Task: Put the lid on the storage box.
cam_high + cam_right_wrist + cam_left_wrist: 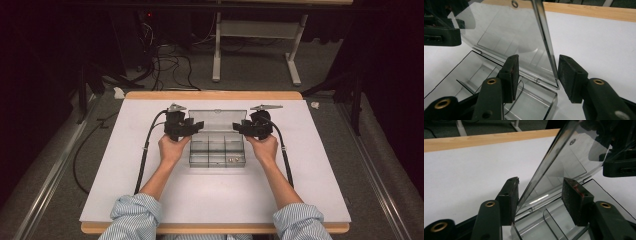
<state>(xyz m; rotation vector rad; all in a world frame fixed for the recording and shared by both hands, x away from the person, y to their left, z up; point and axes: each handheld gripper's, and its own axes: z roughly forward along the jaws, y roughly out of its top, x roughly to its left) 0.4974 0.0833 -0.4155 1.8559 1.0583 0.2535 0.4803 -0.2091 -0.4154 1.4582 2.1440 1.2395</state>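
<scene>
A clear plastic compartment box (217, 152) lies at the table's middle with its lid (217, 120) standing up. My left gripper (192, 126) is at the lid's left edge and my right gripper (242, 127) at its right edge. In the left gripper view the lid (574, 157) runs slantwise between the jaws of the open gripper (541, 181); the edge lies close by one pad (511, 195), well apart from the other. In the right gripper view the lid (506, 30) has its edge between the open gripper's (539, 60) pads, with a gap on both sides.
Small metal parts (231, 160) lie in a front compartment of the box. The white table top (125, 165) ends in a wooden rim (215, 95) at the back. Black cables (145, 150) trail from both grippers toward the front.
</scene>
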